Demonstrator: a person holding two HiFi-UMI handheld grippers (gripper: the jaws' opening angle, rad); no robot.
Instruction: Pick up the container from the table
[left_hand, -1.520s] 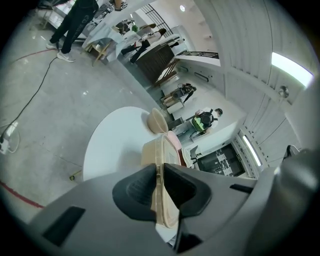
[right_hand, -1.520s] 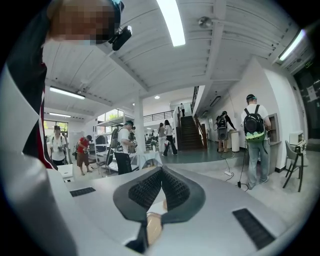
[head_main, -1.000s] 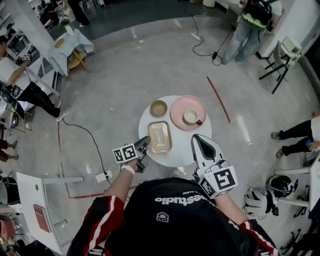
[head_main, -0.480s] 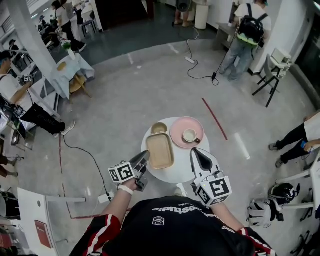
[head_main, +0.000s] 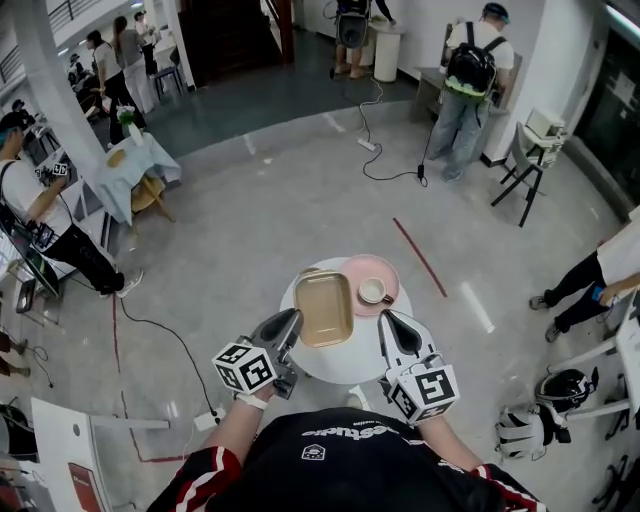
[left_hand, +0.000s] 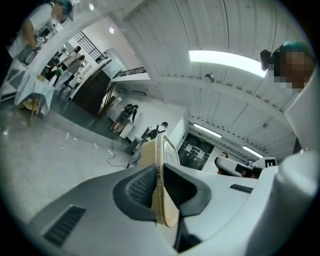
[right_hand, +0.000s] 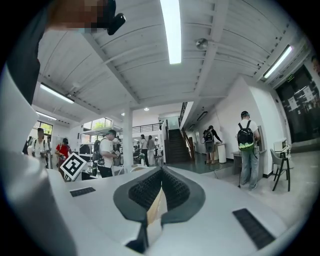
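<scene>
The tan rectangular container (head_main: 323, 307) hangs above the white round table (head_main: 352, 360), and my left gripper (head_main: 288, 322) is shut on its near left rim. In the left gripper view the rim of the container (left_hand: 163, 150) stands edge-on, pinched between the dark pads (left_hand: 140, 187). My right gripper (head_main: 393, 320) hovers over the table's near right part, shut, with nothing held. In the right gripper view, the right gripper (right_hand: 161, 172) has its jaws meeting at the tips and points out level into the hall.
A pink plate (head_main: 380, 272) with a cup (head_main: 374, 291) sits on the table's far right. A cable (head_main: 165, 335) and a red tape line (head_main: 420, 257) run across the floor. Helmets (head_main: 545, 415) lie at the right, and people (head_main: 465, 70) stand around the hall.
My left gripper has lifted the container off the table, and it now covers the small bowl from view. The right gripper rose slightly. The head view has tilted up to show more of the hall.
</scene>
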